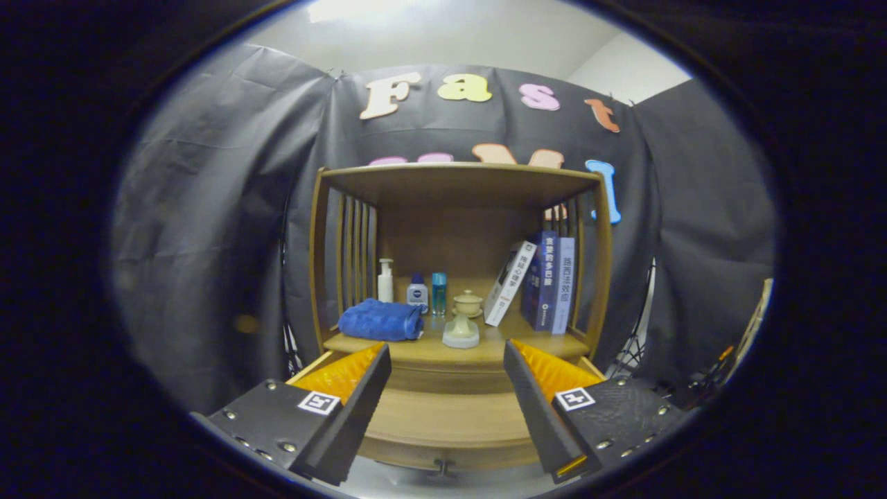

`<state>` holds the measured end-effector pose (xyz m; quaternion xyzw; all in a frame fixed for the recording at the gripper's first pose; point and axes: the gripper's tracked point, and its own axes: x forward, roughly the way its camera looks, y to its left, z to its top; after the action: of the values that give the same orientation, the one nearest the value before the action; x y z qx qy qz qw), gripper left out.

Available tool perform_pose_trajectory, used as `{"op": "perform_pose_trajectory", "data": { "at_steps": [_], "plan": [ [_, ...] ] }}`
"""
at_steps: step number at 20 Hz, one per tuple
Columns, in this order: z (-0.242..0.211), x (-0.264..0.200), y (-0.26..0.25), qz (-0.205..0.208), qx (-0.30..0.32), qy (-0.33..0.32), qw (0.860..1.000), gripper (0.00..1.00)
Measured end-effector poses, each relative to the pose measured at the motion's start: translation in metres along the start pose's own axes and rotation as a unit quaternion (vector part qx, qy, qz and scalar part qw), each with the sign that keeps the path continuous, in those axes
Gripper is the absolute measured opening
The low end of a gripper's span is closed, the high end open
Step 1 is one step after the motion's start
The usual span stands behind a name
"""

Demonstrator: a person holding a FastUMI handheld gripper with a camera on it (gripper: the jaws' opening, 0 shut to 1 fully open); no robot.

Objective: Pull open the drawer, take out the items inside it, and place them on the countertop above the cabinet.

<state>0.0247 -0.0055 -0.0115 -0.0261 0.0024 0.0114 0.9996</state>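
1. The tongs (443, 409) are held wide apart with nothing between their fingers, aimed at the front of a wooden cabinet (320, 263).
2. The drawer (450, 423) is seen low in the cabinet front, between and just beyond the fingers; whether it is fully shut cannot be told. A small dark knob (441, 471) is seen under its lower edge, between the fingertips — the likely place for a hold to be taken.
3. The drawer is judged stiff and wooden, likely to slide straight out if the knob is pinched squarely; the knob is small, so a slipping grip is to be expected if it is caught off-centre.
4. What the drawer holds cannot be seen, so the weight and fragility of the items are left unjudged.
5. The bench (429, 350) above the drawer is already crowded: a rolled blue towel (381, 320) at the left, a white pump bottle (385, 281), a small white bottle (417, 292) and a blue bottle (438, 292) behind it, a lidded ceramic cup (468, 303) with a pale ceramic piece (461, 333) in front, and books (544, 281) at the right — one leaning.
6. Free room is judged scarce — mostly at the front edge.
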Motion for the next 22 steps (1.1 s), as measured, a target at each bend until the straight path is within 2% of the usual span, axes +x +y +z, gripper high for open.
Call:
{"op": "perform_pose_trajectory", "data": {
  "at_steps": [9,22],
  "plan": [
    [-0.034,-0.05,-0.049,-0.021,0.055,0.018,0.998,0.98],
    [-0.112,-0.061,-0.03,-0.004,0.04,0.059,0.997,0.98]
  ]
}}
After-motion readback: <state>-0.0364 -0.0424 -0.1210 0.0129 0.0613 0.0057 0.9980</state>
